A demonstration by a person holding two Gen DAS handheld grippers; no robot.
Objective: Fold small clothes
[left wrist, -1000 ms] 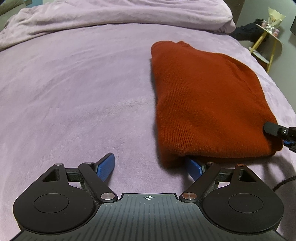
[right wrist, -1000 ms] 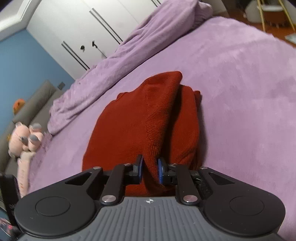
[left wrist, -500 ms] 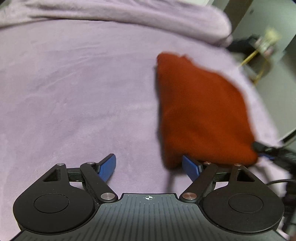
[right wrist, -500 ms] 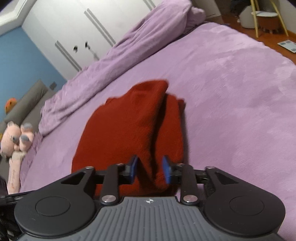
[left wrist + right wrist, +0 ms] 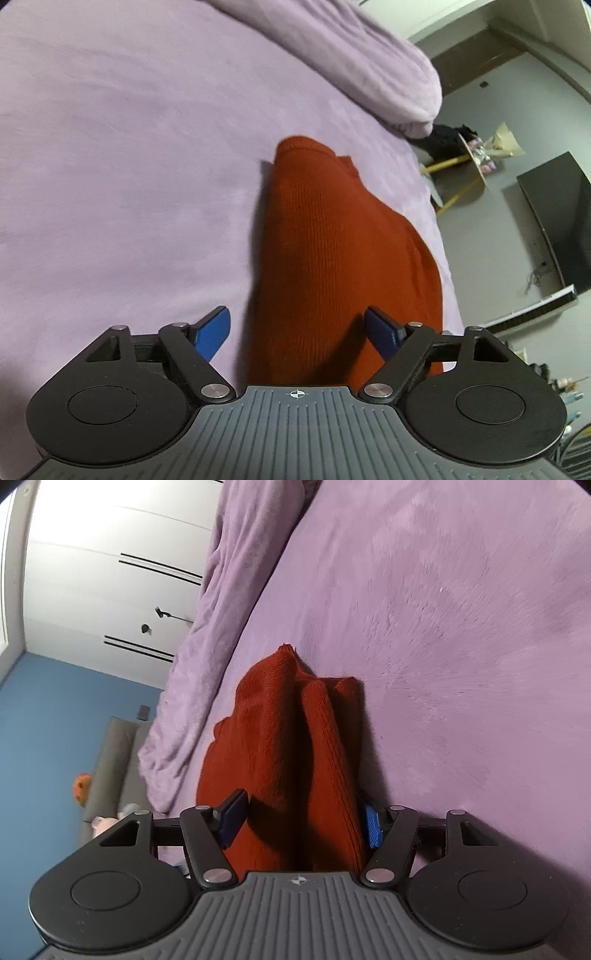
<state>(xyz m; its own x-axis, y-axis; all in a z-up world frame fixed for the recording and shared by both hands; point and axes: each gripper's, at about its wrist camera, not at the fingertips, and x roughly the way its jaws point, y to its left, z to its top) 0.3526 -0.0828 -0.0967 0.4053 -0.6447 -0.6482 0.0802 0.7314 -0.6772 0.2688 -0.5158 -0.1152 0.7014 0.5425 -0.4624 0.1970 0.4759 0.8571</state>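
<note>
a: start with the bed [image 5: 110,166]. where does the sweater [image 5: 332,258] lie on it?

b: flat on the purple cover, folded into a long bundle. in both wrist views its long axis runs straight away from your fingers, near end tucked under each gripper body, far end narrowing toward the heaped duvet [image 5: 207,664].

a: which hand is nearer?

b: both sit right at the near end, so neither leads by much. your right gripper [image 5: 301,821] straddles the whole bundle, a ridge of knit on either side of a dark crease. your left gripper [image 5: 301,334] sits off to one side: one pad over bare cover, the other over the cloth.

a: and the fingers?

b: left spread wide, nothing pinched; its jaws have just been closing a little. right has just been opening, and the sweater fills the gap between the pads. the pad on the bundle's bare-bed side sits tight beside the cloth, yet it doesn't look squeezed, so i'd judge you've let go.

a: what can't you see?

b: the near hem hides under both gripper bodies, the crease is all shadow, and neither view shows the other gripper. the layers underneath are hidden too.
</note>
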